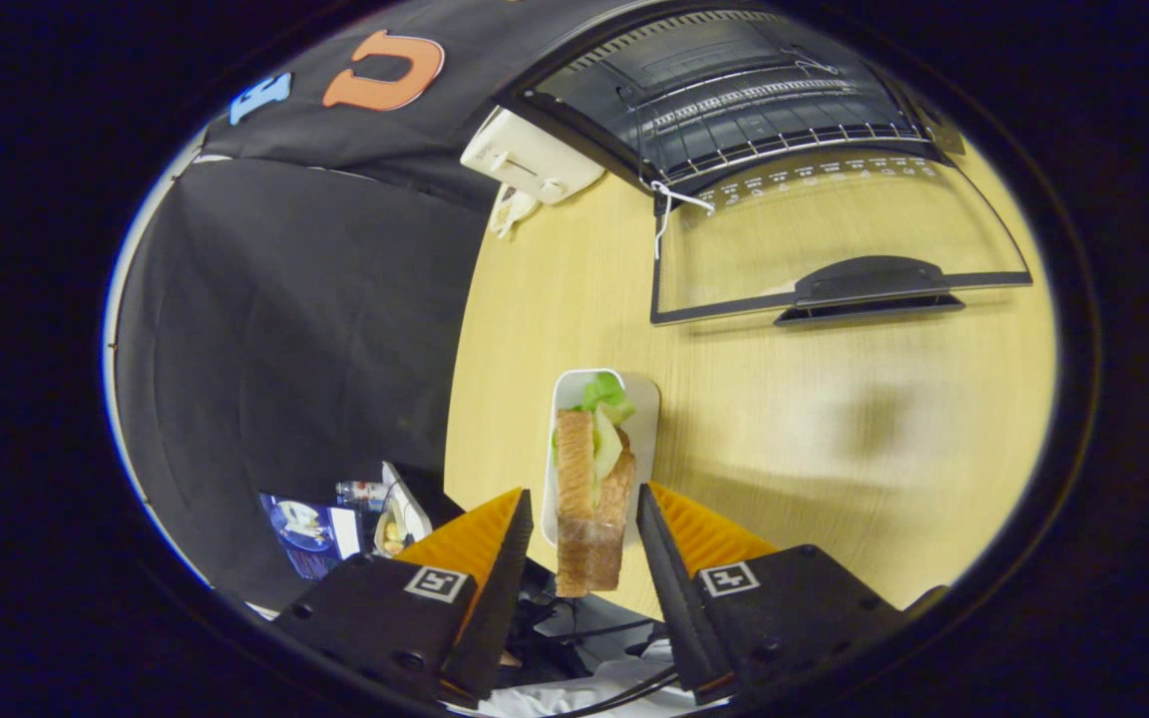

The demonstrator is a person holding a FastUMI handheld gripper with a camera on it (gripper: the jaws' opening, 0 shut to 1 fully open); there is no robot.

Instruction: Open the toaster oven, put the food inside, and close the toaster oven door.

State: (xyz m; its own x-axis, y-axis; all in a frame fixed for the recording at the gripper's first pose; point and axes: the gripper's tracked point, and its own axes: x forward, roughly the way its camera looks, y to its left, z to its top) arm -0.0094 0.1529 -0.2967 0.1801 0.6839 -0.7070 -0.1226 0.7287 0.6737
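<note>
A sandwich [589,489] with toasted bread, lettuce and a pale filling lies on a small white plate [644,419] near the front edge of the wooden table [834,429]. My gripper [584,494] is open, one finger on each side of the sandwich's near end, with a narrow gap showing on both sides. Beyond them, at the back of the table, stands the black toaster oven [734,90] with its glass door [834,239] folded down flat. The door's dark handle [869,284] points toward me. A wire rack [764,125] shows inside the cavity.
A white box with a knob [532,157] sits at the oven's left side, and a white cord [669,204] hangs at the door's hinge corner. The table's left edge drops off to black cloth. Small items [335,524] lie low, left of the fingers.
</note>
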